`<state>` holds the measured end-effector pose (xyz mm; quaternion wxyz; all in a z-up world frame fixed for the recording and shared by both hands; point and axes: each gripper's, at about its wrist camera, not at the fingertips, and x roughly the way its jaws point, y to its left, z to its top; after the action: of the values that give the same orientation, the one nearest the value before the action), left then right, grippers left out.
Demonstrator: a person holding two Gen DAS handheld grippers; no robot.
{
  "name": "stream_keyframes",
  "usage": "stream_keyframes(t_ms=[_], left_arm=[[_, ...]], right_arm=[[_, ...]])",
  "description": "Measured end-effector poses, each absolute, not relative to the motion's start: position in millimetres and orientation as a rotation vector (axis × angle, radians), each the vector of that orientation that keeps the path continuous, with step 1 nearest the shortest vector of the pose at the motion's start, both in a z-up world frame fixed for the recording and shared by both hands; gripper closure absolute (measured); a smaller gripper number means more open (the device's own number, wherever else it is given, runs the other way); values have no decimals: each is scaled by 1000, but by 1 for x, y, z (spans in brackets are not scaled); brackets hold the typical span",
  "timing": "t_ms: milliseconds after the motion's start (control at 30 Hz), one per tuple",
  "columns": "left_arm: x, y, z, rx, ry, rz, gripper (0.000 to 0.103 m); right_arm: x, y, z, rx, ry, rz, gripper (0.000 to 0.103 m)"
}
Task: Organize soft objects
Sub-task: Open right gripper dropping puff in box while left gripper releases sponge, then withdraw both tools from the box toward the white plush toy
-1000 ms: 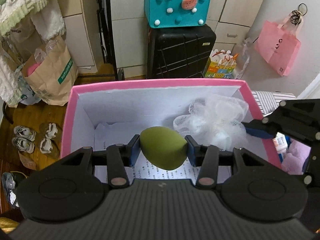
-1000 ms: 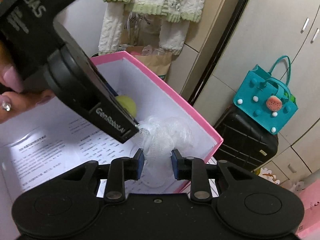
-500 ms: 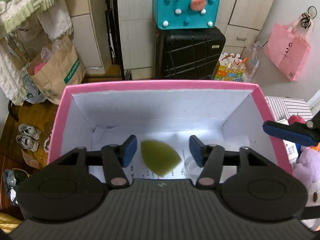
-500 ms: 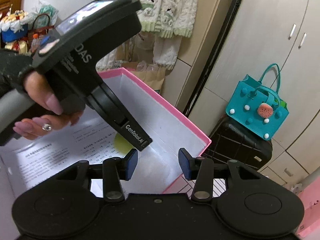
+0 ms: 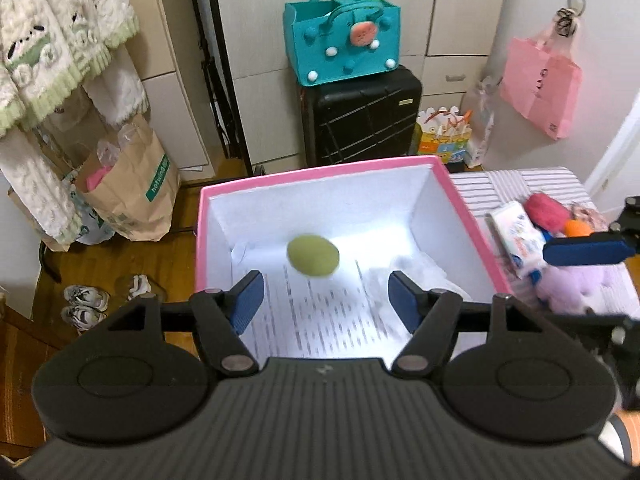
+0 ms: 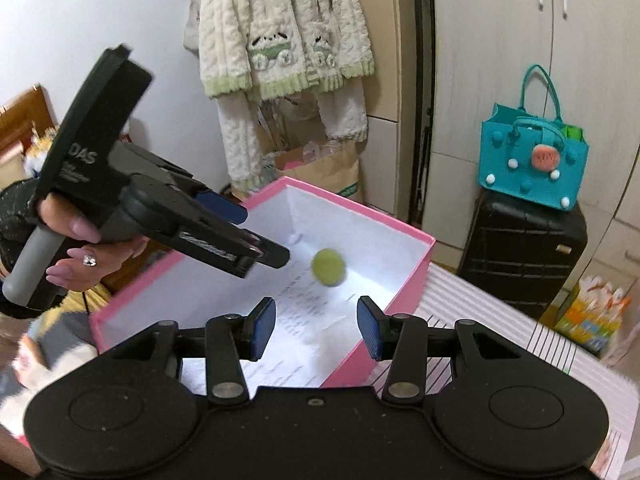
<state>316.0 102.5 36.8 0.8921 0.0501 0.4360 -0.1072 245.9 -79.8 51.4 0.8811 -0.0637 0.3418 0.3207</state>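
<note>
A pink box (image 5: 320, 174) with white inner walls holds a printed paper sheet, a green egg-shaped sponge (image 5: 313, 256) and a white mesh puff (image 5: 416, 276) at its right side. The sponge also shows in the right wrist view (image 6: 329, 267), blurred. My left gripper (image 5: 326, 300) is open and empty above the box's near edge. My right gripper (image 6: 316, 330) is open and empty over the box (image 6: 360, 220); its blue fingertip (image 5: 584, 250) shows right of the box in the left wrist view. The left gripper shows in the right wrist view too (image 6: 256, 236).
Right of the box, a striped surface (image 5: 520, 184) carries a wipes pack (image 5: 516, 238), red and orange soft things (image 5: 548, 210) and a purple plush (image 5: 572, 286). Behind stand a black suitcase (image 5: 360, 116) with a teal bag (image 5: 344, 42), a paper bag (image 5: 128, 196) and hanging knitwear (image 6: 280, 40).
Both grippers opened and pulled back and up. The left one let go of the green sponge and the right one let go of the white mesh puff; both now lie in the box.
</note>
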Motion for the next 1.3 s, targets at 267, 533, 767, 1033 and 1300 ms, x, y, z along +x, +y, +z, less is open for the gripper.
stream_keyframes(t_ms=[267,533,767,1033,1300], left_arm=[[259,105,78,145,902,-273,32],[195,93,103,214,870,-313,28],[146,78,109,272,844,-355,22],[104,59,91,399,785,-353,17],[86,43,74,419,799,-403,17]], right_arm=[[195,-100,76,-87,686,718,52],[149,-121,94,-96,673,745,52],[109,-137,95,-114,655,746,52],[71,-153,84,-138,618,749,49],[54,-173,54,-116,643,713,48]])
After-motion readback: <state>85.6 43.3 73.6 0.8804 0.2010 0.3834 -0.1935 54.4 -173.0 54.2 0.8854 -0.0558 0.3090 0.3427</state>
